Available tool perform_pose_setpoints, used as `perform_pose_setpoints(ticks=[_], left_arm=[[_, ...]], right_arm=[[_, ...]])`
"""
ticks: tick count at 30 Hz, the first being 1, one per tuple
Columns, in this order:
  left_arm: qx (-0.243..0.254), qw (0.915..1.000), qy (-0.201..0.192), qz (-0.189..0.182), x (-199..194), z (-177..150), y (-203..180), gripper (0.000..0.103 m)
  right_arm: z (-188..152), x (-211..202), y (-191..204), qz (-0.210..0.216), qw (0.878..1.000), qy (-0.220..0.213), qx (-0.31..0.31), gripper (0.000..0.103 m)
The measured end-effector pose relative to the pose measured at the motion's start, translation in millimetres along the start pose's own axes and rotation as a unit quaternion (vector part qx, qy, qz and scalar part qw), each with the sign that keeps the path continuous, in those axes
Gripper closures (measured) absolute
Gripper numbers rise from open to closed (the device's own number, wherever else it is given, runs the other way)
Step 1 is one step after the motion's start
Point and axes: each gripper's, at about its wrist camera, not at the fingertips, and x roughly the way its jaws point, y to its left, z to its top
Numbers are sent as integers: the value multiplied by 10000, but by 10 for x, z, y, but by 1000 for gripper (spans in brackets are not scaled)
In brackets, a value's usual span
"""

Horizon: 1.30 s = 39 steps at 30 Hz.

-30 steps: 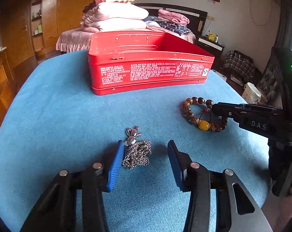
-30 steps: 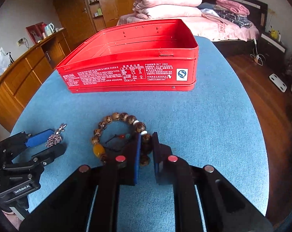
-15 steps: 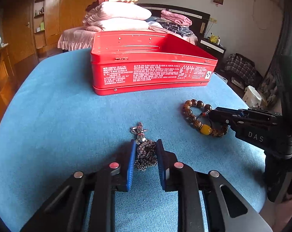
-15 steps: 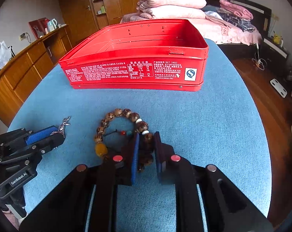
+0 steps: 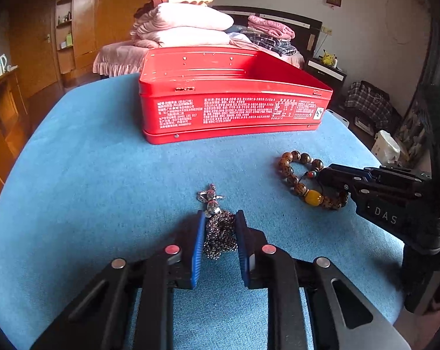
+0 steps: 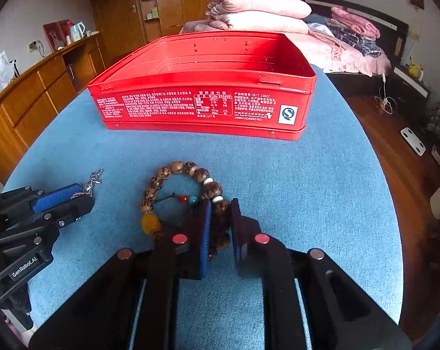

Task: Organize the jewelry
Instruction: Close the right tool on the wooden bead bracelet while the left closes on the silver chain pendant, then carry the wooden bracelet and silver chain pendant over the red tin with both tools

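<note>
Both grabs done at this point: left gripper (image 5: 220, 233) nearly closed, blue pads pinching the bunched silver chain necklace (image 5: 218, 230), charm end sticking out in front toward the tin; right gripper (image 6: 220, 227) squeezed tight on the near side of the wooden bead bracelet (image 6: 185, 195), rest of the loop with the amber bead lying flat on the cloth. Both pieces down on the tabletop (image 6: 322, 189), near each other but not touching, the red tin (image 6: 208, 87) sitting open and apparently empty just behind them. Best bet for the next bit: lift straight up and slow, since a loose chain probably wants to slither out of a pinch and trail its charm. Worth clearing the front wall of the tin with some margin before moving over it, dangling ends included. Bracelet held by only a bead or two, so likely to swing; no jerky moves. Probably smart to keep the two grippers apart on the way in so chain and beads don't tangle, and to drop them at opposite ends of the tin. Surface is a blue fuzzy cloth, a bit grabby, could snag fine links. Room is a bedroom: bed (image 5: 117, 55) with stacked pink quilts (image 6: 257, 8) behind, wooden wardrobe (image 5: 103, 14) and cabinet (image 6: 30, 102) with a kettle off to one side, wood floor, plaid bag by the wall.
</note>
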Motion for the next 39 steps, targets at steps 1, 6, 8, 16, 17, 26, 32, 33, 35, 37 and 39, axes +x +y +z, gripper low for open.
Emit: perform_pose_setpoints(ticks=[1, 6, 8, 16, 17, 26, 32, 33, 35, 37, 39], left_arm=[[-20, 10000, -15, 3, -6, 2, 6, 83], [-73, 9998, -171, 42, -61, 3, 23, 90], [-62, 9998, -190, 69, -66, 4, 24, 91], [-48, 9993, -382, -2, -181, 43, 3, 93], [-65, 9991, -423, -20, -211, 51, 19, 93], [-57, 9977, -676, 25, -343, 282, 76, 94], [-69, 9966, -816, -95, -414, 482, 72, 94], [-75, 9964, -844, -101, -425, 526, 77, 94], [-71, 9958, -908, -110, -449, 615, 81, 94], [-48, 9952, -973, -120, -473, 691, 83, 94], [-36, 9946, -1030, -138, -494, 778, 69, 94]], right_arm=[[-10, -14, 4, 3, 10000, -25, 5, 92], [-55, -97, -21, 185, 9997, -95, 96, 93], [-62, -155, -44, 278, 9994, -162, 145, 93], [51, -532, -74, 658, 9954, -662, 199, 93], [69, -571, -79, 711, 9947, -713, 208, 93], [243, -752, -66, 733, 9925, -967, 116, 93], [422, -811, -66, 785, 9909, -1086, 97, 93], [456, -816, -66, 793, 9907, -1100, 89, 93], [536, -820, -48, 780, 9905, -1131, 58, 93], [620, -822, -44, 771, 9902, -1162, 52, 93], [718, -816, -41, 769, 9899, -1190, 56, 93]])
